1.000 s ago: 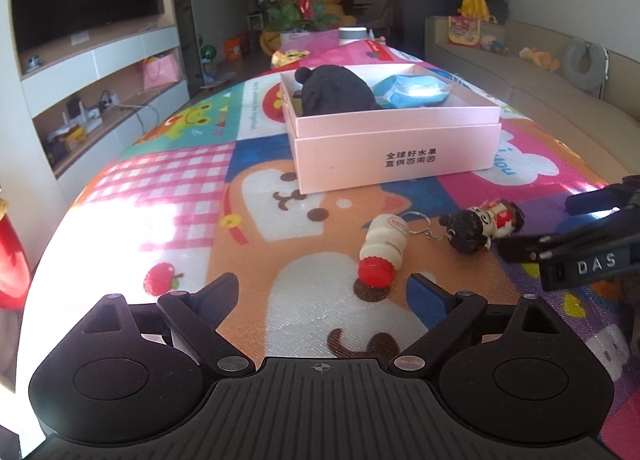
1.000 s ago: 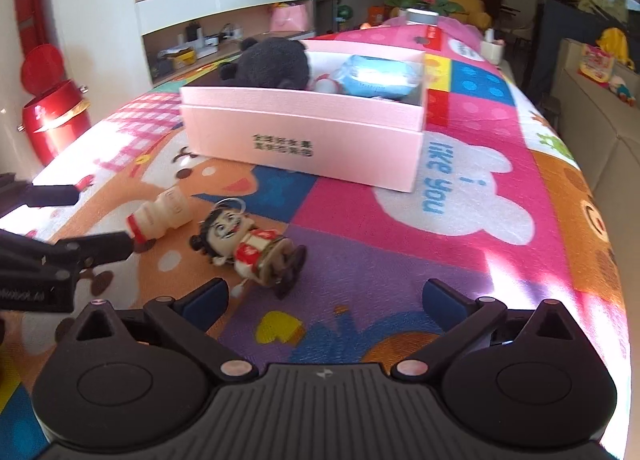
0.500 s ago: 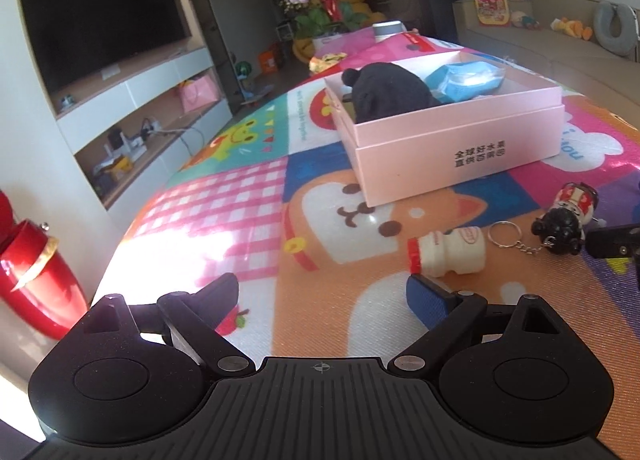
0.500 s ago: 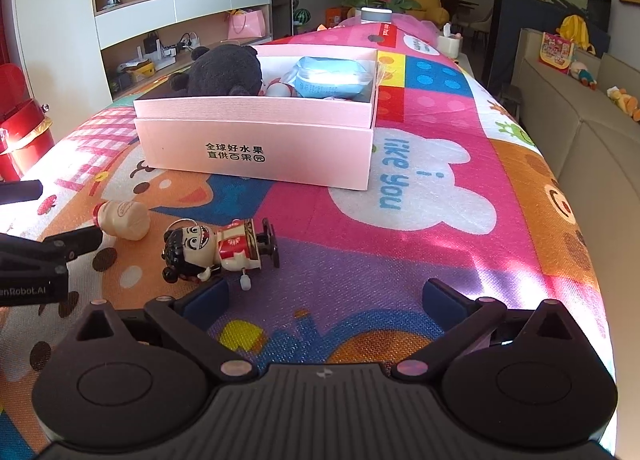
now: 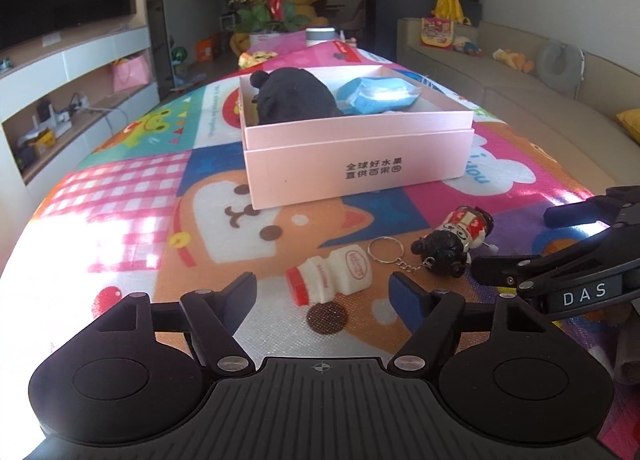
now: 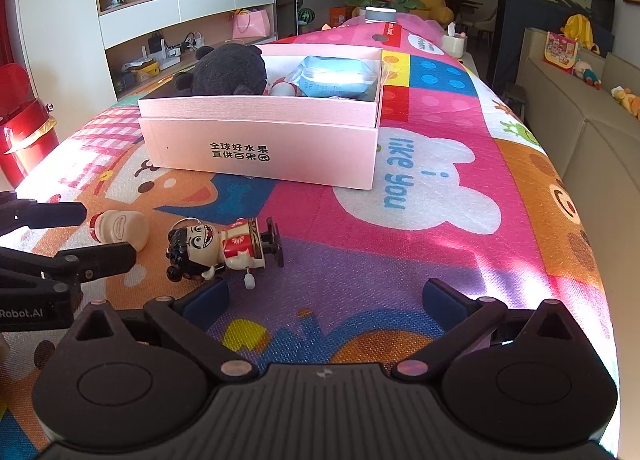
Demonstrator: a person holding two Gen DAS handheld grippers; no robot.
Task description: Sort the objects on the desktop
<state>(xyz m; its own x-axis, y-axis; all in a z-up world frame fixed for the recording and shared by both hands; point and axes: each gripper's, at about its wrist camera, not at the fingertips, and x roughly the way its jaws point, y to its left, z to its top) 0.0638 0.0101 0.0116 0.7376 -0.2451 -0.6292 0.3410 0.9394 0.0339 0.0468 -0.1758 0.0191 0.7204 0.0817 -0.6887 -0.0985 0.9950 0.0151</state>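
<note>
A small white bottle with a red cap [image 5: 332, 273] lies on its side on the colourful mat, just ahead of my open left gripper [image 5: 322, 294]; it also shows in the right wrist view [image 6: 120, 229]. A wind-up doll keychain [image 5: 454, 238] lies to its right, and in the right wrist view the doll [image 6: 224, 248] lies just ahead of my left fingertip. My right gripper [image 6: 326, 296] is open and empty. An open pink box [image 5: 360, 152] behind them holds a black plush toy [image 5: 294, 98] and a blue packet [image 5: 378, 94].
The mat covers a long table with a sofa [image 5: 560, 100] along its right side and a TV shelf [image 5: 60, 92] to the left. A flower pot [image 5: 272, 16] stands at the far end. A red bin [image 6: 20, 132] stands left of the table.
My left gripper swung left and then back, and is now lined up on the bottle. The bottle has rolled so its cap points left. My right gripper has drawn nearer to the doll.
</note>
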